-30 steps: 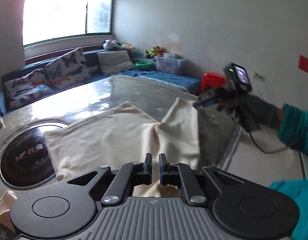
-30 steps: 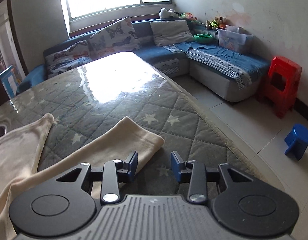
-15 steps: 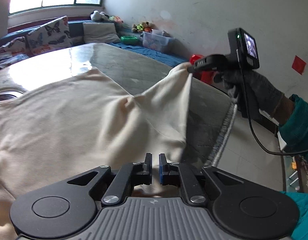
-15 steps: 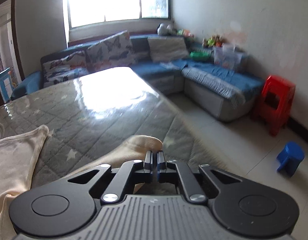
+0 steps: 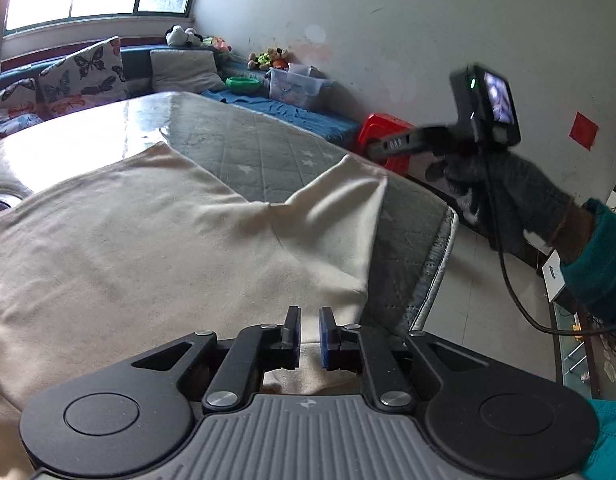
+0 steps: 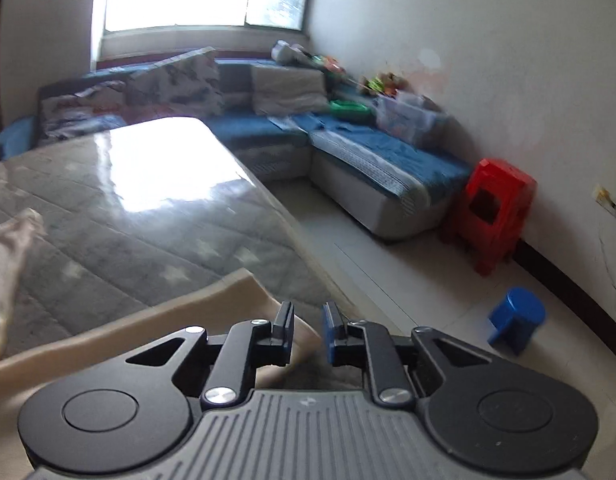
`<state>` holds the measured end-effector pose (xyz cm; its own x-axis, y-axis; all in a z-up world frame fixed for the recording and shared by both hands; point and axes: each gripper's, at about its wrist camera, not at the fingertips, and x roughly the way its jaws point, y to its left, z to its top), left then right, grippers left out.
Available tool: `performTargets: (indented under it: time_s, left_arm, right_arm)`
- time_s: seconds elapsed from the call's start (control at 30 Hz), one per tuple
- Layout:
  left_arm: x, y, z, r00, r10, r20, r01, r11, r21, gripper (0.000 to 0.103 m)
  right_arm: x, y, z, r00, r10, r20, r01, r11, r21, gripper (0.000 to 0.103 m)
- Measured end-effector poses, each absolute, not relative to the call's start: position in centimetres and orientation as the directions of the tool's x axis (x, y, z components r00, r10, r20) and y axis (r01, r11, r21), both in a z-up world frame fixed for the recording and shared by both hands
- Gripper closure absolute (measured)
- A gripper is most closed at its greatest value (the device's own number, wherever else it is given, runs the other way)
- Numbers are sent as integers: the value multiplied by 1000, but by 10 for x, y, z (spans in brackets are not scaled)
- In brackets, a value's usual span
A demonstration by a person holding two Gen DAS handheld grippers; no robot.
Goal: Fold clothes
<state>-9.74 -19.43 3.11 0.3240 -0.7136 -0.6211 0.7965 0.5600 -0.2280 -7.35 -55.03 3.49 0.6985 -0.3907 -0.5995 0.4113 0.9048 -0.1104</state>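
Note:
A cream garment (image 5: 148, 248) lies spread on the grey quilted table cover (image 5: 248, 152). At its near edge my left gripper (image 5: 309, 336) is shut on a pinch of the cloth. One sleeve (image 5: 347, 192) stands up, blurred, towards the table's right edge. My right gripper (image 5: 373, 151), held by a gloved hand (image 5: 507, 200), hovers just beyond the sleeve tip without touching it. In the right wrist view my right gripper (image 6: 308, 334) has its jaws opening. The sleeve end (image 6: 244, 300) lies under the left finger and the pads do not press on it.
The table's edge runs close by on the right, with tiled floor beyond. A red stool (image 6: 491, 208) and a small blue stool (image 6: 515, 316) stand by the wall. A blue sofa (image 6: 379, 164) with cushions lines the far side. A cable (image 5: 511, 292) hangs from the right gripper.
The right gripper shut on the sleeve tip and lifted it, then its jaws parted and it drew away from the sleeve. The left gripper sank closer over the garment, still pinching it.

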Motion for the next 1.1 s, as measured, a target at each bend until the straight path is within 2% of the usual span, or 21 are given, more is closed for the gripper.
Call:
performTargets:
  time_s: [0.13, 0.27, 0.43, 0.53, 0.6, 0.7, 0.8, 0.93, 1.03, 1.1]
  left_arm:
    - [-101, -198, 28, 318, -712, -626, 795, 560, -234, 91]
    - [-105, -190, 30, 324, -713, -622, 780, 574, -251, 77]
    - [-108, -164, 38, 391, -690, -609, 738, 631, -241, 77]
    - [-106, -138, 49, 484, -642, -594, 674, 707, -215, 77]
    - [-103, -115, 57, 569, -581, -581, 604, 775, -183, 73]
    - [-87, -75, 66, 708, -405, -579, 413, 902, -127, 72]
    - [-66, -35, 67, 797, -142, -587, 142, 989, -45, 68]
    - [-42, 7, 58, 793, 128, -596, -126, 991, 45, 64]
    - [-29, 28, 47, 749, 168, -641, -192, 981, 34, 52]
    - [-24, 38, 41, 731, 168, -662, -213, 977, 12, 52]
  right_arm:
    - [-54, -499, 54, 786, -118, -607, 121, 992, -36, 86]
    - [-30, -452, 52, 766, 109, -633, -99, 994, 52, 87]
    - [-8, -403, 35, 698, 219, -682, -260, 965, 44, 87]
    - [-5, -393, 23, 672, 208, -710, -262, 964, 35, 87]
    - [-6, -391, 21, 676, 197, -710, -259, 966, 22, 87]
    - [-8, -394, 25, 673, 197, -713, -266, 964, 16, 87]
    - [-13, -391, 32, 673, 210, -709, -297, 955, 1, 87]
    - [-26, -371, 45, 664, 273, -696, -392, 920, -13, 86]
    - [-36, -351, 54, 642, 337, -689, -477, 879, -14, 86]
    - [-43, -338, 60, 615, 383, -689, -526, 850, 3, 86]
